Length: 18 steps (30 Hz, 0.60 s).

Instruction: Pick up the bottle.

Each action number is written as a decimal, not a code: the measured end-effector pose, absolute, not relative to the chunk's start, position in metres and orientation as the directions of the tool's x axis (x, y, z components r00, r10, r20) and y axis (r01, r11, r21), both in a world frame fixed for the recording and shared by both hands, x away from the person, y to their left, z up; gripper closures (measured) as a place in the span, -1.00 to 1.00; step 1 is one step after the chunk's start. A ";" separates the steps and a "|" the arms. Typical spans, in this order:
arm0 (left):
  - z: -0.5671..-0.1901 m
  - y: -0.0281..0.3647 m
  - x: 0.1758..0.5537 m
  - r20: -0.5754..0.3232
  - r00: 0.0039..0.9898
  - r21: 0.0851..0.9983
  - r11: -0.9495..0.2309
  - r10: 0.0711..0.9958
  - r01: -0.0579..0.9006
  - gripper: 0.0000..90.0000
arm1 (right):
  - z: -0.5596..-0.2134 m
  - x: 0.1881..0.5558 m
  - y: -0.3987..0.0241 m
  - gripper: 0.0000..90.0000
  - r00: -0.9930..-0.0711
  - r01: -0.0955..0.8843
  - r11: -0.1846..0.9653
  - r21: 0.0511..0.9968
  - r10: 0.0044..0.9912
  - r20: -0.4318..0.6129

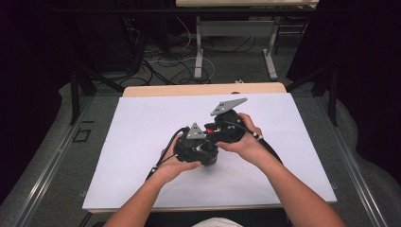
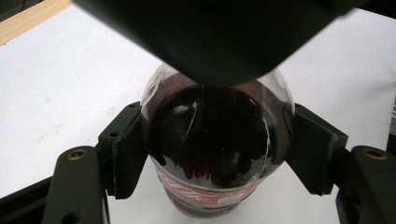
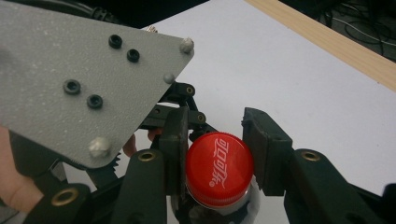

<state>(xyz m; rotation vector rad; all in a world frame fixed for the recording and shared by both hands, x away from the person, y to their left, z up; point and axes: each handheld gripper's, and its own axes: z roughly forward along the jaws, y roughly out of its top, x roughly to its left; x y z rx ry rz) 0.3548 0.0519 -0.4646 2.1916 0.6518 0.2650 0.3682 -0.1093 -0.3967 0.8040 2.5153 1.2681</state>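
Holding, high view: I hold my left gripper (image 1: 197, 150) and my right gripper (image 1: 222, 127) close together over the middle of the white sheet (image 1: 142, 137) that covers the table (image 1: 203, 89). My left hand (image 1: 176, 163) comes from the near left, my right hand (image 1: 243, 139) from the near right. The right gripper is a little farther and higher than the left one. A small red spot, the cap (image 1: 209, 128), shows between the two grippers. The bottle body is hidden there by the grippers.

Left gripper view, bottle: the bottle (image 2: 212, 140) of dark drink stands upright on the white sheet, with a red label band low on it.

Left gripper view, my jaws: both pads press on the two sides of the bottle shoulder, so my left jaws are clamped on the bottle. A dark blurred part of my right gripper covers the top of the bottle.

Right gripper view, cap: the red cap (image 3: 219, 167) with white letters sits on the bottle neck, seen from above.

Right gripper view, my jaws: the left pad touches the side of the cap and the right pad touches the other side, so my right jaws are clamped on the cap.

Right gripper view, other parts: the grey three-cornered plate (image 3: 79, 79) of my left gripper is at the left and far side of the cap. A wooden edge of the table runs at the far right.
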 end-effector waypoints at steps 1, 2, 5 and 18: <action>-0.464 0.052 0.355 -0.031 0.847 0.763 -0.535 0.531 0.363 -0.33 | -0.396 0.369 -0.110 0.38 -0.836 0.374 0.486 0.790 0.546 0.060; -0.464 0.052 0.354 -0.036 0.848 0.763 -0.533 0.529 0.366 -0.33 | -0.396 0.369 -0.110 0.38 -0.836 0.374 0.486 0.790 0.546 0.060; -0.465 0.051 0.354 -0.044 0.848 0.775 -0.517 0.529 0.363 -0.33 | -0.394 0.371 -0.112 0.38 -0.864 0.348 0.506 0.789 0.500 0.060; -0.457 0.054 0.351 -0.053 0.892 0.774 -0.546 0.450 0.321 -0.34 | -0.383 0.387 -0.120 0.38 -0.981 0.156 0.633 0.759 0.191 0.042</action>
